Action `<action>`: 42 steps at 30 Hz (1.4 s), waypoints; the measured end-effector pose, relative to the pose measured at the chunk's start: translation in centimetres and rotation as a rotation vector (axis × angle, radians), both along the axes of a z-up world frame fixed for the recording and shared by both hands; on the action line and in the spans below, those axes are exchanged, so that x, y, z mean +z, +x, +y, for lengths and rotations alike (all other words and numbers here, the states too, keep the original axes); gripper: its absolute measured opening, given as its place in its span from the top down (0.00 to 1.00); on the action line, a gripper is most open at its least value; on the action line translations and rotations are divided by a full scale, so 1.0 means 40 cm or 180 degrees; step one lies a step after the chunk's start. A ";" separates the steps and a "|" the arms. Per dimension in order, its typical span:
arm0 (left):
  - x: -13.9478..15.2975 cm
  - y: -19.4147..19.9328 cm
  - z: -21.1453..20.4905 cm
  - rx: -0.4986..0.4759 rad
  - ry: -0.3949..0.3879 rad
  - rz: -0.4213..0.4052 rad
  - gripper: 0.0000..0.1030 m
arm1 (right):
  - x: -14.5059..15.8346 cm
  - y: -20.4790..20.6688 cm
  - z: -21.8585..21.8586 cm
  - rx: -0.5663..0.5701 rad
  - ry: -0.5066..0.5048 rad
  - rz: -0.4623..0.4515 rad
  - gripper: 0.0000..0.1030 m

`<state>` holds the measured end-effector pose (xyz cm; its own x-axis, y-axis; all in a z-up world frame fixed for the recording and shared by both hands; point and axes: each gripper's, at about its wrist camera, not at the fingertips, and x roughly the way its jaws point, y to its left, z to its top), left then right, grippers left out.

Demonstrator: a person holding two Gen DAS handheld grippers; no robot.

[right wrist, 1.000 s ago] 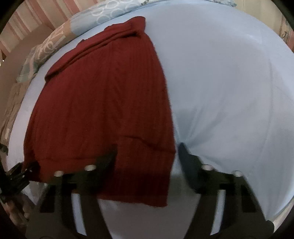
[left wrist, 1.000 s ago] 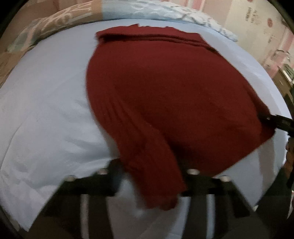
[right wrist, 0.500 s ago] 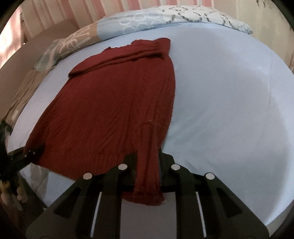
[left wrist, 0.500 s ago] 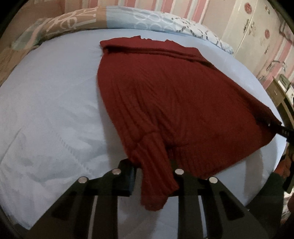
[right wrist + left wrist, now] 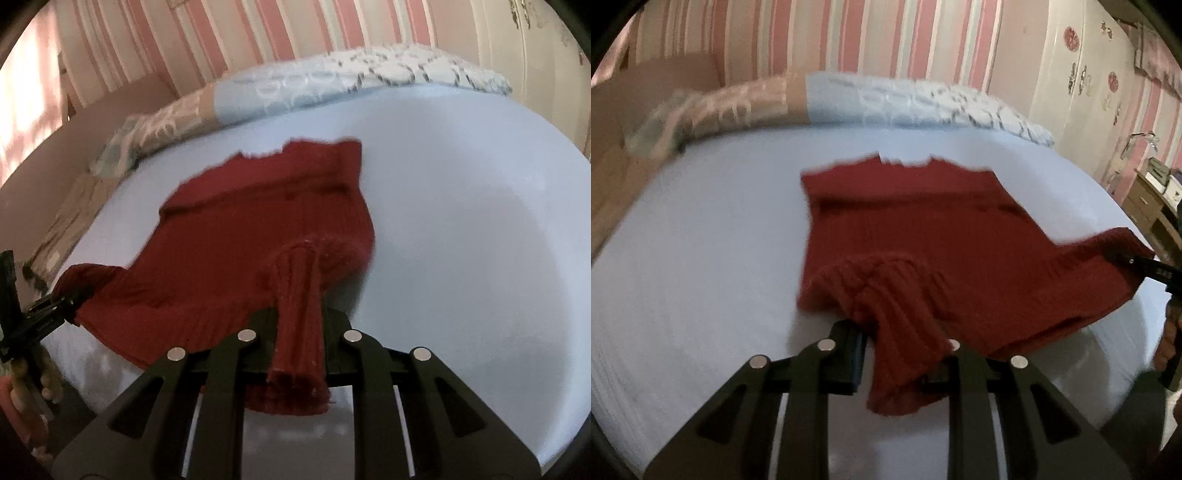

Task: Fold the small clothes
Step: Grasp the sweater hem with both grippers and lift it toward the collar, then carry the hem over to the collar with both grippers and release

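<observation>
A dark red ribbed knit sweater (image 5: 923, 229) lies on the pale blue bed sheet (image 5: 701, 258), collar end far from me. My left gripper (image 5: 903, 350) is shut on the sweater's near left hem corner, which bunches up above the sheet. My right gripper (image 5: 299, 332) is shut on the near right hem corner of the sweater (image 5: 258, 229), lifted into a narrow ridge. The right gripper also shows at the right edge of the left wrist view (image 5: 1123, 258), the left gripper at the left edge of the right wrist view (image 5: 70, 299). The near hem hangs raised between them.
Patterned pillows (image 5: 923, 103) line the far edge of the bed under a pink striped wall. A white wardrobe (image 5: 1082, 74) and a wooden desk (image 5: 1152, 199) stand to the right. The blue sheet (image 5: 480, 221) spreads wide right of the sweater.
Both grippers closed on the near hem corners and lifted them. The cameras rose and tilted up, so the wall and pillows now show and the near part of the sweater bunches upward.
</observation>
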<state>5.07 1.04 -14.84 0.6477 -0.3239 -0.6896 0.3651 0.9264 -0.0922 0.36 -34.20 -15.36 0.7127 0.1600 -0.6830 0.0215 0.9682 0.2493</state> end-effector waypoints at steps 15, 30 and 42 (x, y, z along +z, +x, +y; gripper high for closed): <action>-0.014 0.615 -0.128 0.0153 0.0261 -0.0009 0.79 | -0.005 0.632 -0.060 -0.0245 0.0084 0.0135 0.86; -0.134 0.775 -0.115 -0.0019 0.0297 0.0470 0.64 | -0.102 0.750 -0.112 -0.0402 0.0185 0.0252 0.61; 0.003 0.776 -0.044 0.0389 0.0430 -0.0087 0.04 | -0.062 0.680 -0.107 -0.0360 -0.0095 0.0047 0.41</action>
<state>36.09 -0.74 -14.72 0.6957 -0.1472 -0.7031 0.2496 0.9673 0.0444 27.55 -38.48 -17.82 0.7148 0.0586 -0.6969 0.1346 0.9663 0.2193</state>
